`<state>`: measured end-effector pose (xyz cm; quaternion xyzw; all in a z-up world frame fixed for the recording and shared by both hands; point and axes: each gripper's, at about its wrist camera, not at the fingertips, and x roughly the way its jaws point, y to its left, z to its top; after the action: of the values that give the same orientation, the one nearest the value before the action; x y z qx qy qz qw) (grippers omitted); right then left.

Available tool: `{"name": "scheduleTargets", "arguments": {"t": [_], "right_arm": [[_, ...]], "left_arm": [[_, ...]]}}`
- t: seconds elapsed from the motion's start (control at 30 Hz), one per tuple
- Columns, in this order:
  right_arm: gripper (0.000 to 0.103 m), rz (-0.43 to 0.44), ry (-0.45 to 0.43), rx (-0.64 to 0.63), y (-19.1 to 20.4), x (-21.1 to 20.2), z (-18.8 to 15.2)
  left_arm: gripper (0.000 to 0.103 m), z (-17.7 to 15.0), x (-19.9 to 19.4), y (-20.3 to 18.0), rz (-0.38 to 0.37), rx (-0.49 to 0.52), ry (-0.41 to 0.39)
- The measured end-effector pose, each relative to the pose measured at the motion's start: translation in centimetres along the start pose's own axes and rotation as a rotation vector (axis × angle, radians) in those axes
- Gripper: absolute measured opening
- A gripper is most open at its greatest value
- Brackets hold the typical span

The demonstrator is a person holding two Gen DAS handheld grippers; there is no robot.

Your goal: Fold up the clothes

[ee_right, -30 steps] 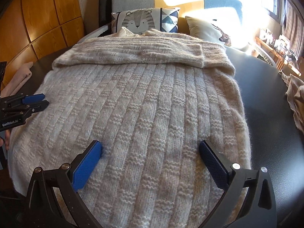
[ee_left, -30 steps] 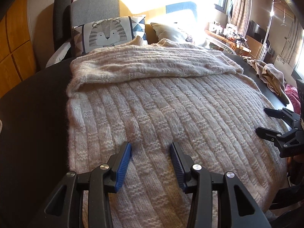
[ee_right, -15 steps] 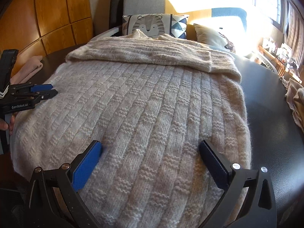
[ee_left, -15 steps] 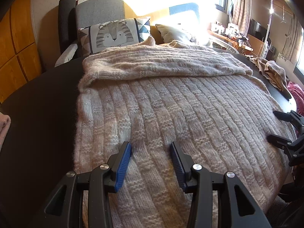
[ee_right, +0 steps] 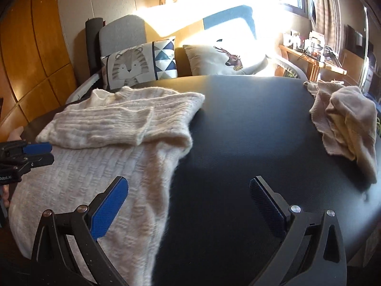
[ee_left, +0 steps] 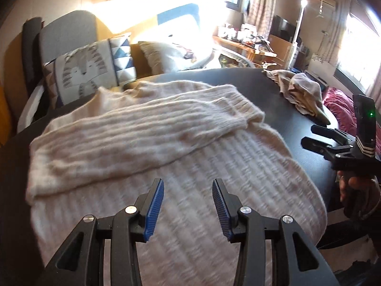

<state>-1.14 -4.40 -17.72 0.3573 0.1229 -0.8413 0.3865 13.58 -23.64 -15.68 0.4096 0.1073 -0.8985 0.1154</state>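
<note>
A cream knit sweater (ee_left: 166, 157) lies flat on the dark round table (ee_left: 273, 100), its sleeves folded across the upper part. It also shows in the right wrist view (ee_right: 100, 166), at the left. My left gripper (ee_left: 188, 202) is open and empty, just above the sweater's lower body. My right gripper (ee_right: 188, 202) is wide open and empty, over the sweater's right edge and the bare table (ee_right: 250, 131). The right gripper shows at the right edge of the left wrist view (ee_left: 316, 138), and the left gripper at the left edge of the right wrist view (ee_right: 40, 155).
A heap of beige clothes (ee_right: 347, 126) lies at the table's far right, also in the left wrist view (ee_left: 302, 93). Behind the table stand a grey chair (ee_right: 123, 33) and a sofa with a tiger cushion (ee_right: 140, 64) and a deer cushion (ee_right: 219, 57).
Both grippers have swung to the right and drawn back, so the sweater now sits left in the right wrist view. Their jaws are as open as before.
</note>
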Motion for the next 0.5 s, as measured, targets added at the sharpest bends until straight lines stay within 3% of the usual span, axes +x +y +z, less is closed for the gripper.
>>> {"name": "scheduleTargets", "arguments": {"t": [0.27, 0.37, 0.5], "right_arm": [[0.103, -0.021, 0.081, -0.045, -0.5, 3.8, 0.3], [0.103, -0.028, 0.110, -0.039, -0.8, 4.7, -0.4], [0.103, -0.011, 0.112, -0.003, -1.7, 4.6, -0.9]], "left_arm": [[0.044, 7.8, 8.5, -5.3, -0.076, 0.149, 0.034], [0.044, 8.6, 11.0, -7.4, -0.062, 0.266, 0.068], [0.044, 8.4, 12.1, -9.1, -0.156, 0.339, 0.109]]}}
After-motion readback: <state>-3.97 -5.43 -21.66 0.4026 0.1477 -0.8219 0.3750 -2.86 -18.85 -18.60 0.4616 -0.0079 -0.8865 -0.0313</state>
